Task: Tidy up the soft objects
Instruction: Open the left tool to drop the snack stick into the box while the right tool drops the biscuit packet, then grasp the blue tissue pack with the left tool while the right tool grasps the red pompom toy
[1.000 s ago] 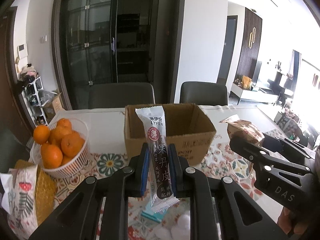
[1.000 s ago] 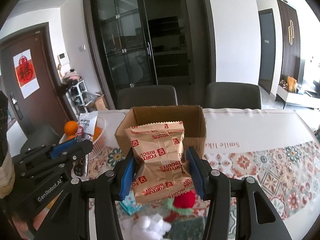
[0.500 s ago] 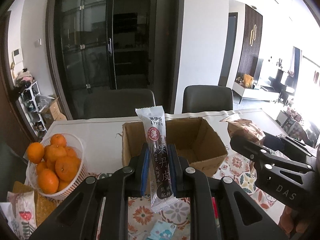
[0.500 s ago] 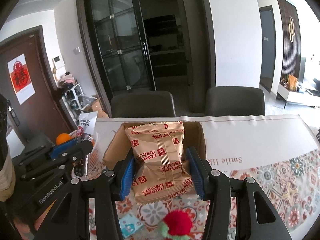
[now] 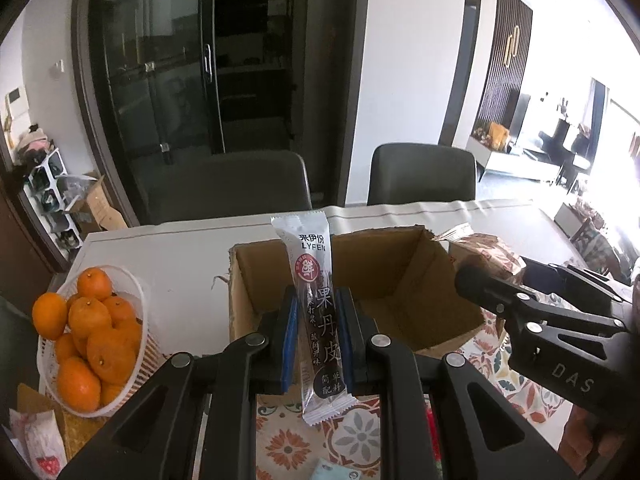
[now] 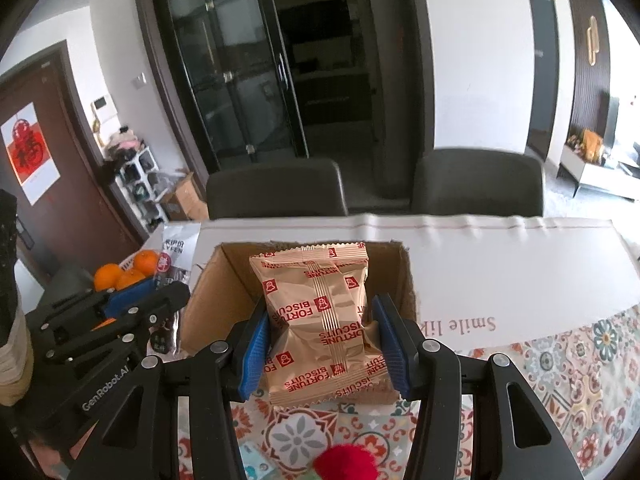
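My left gripper (image 5: 317, 316) is shut on a long snack stick packet (image 5: 316, 304), silver on top and dark below, held upright just in front of the open cardboard box (image 5: 416, 280). The right gripper (image 6: 320, 320) is shut on a tan Fortune Biscuits packet (image 6: 320, 312), which hangs over the near edge of the same box (image 6: 216, 292). In the left wrist view the right gripper's black body (image 5: 552, 340) and its packet (image 5: 492, 252) show at the right. The right wrist view shows the left gripper (image 6: 168, 280) at the left with its packet (image 6: 172, 252).
A white basket of oranges (image 5: 90, 344) stands left of the box. A red pompom (image 6: 346, 460) and a small blue packet (image 5: 334, 472) lie on the patterned tablecloth (image 6: 560, 376) near me. Snack bags (image 5: 40, 436) sit at the near left. Two dark chairs (image 5: 224, 188) stand behind the table.
Both grippers moved forward across the table with their packets still held. The box has grown nearer and I now look down into it. The white fluffy items have dropped out of view.
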The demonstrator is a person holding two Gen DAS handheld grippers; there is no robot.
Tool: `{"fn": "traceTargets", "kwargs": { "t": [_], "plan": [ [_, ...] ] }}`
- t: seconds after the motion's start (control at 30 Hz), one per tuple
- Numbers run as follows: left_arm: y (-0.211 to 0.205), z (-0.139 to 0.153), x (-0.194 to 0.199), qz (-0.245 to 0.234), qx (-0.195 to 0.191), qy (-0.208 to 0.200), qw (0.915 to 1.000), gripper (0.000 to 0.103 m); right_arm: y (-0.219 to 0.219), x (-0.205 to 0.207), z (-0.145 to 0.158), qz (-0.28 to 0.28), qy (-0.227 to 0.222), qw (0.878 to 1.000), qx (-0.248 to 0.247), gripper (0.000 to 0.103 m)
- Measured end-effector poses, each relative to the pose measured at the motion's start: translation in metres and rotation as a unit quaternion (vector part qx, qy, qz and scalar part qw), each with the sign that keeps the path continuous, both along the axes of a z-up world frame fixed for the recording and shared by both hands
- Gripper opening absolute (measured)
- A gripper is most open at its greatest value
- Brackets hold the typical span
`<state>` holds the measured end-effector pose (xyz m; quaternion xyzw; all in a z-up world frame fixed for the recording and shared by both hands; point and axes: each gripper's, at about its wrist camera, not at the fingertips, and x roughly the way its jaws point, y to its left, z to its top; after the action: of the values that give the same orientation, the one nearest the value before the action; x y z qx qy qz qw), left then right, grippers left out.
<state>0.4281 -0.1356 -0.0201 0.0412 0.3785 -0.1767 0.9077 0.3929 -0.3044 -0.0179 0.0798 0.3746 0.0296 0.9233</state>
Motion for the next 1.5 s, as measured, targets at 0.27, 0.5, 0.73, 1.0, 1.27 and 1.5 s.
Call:
{"fn": "traceTargets", "kwargs": {
  "t": [0.27,0.5,0.73,1.0,1.27,1.5],
  "plan": [
    [-0.006,-0.02,0.031,-0.006,0.013,0.054,0.9984,0.02,-0.008,0.042,-0.026,0.01,0.066,0.998,0.024,0.052],
    [-0.003,-0.024,0.036,0.013,0.029,0.059,0.9977,0.035,-0.009,0.063,-0.04,0.015,0.091,0.995,0.028,0.06],
    [0.007,-0.013,0.017,0.031,0.042,0.039,0.9978,0.035,-0.009,0.052,-0.033,-0.006,0.084,0.996,0.012,0.063],
    [0.014,0.006,-0.017,0.034,0.045,0.01,0.9983,0.048,-0.006,0.018,-0.009,-0.026,0.052,0.998,-0.015,0.063],
    [0.019,0.006,-0.049,0.032,0.063,-0.007,0.9975,0.074,-0.004,-0.023,-0.001,-0.042,0.041,0.998,-0.028,0.069],
    [0.025,-0.012,-0.071,0.035,0.074,0.01,0.9966,0.084,0.001,-0.048,-0.015,-0.039,0.058,0.997,-0.027,0.075]
  ]
}}
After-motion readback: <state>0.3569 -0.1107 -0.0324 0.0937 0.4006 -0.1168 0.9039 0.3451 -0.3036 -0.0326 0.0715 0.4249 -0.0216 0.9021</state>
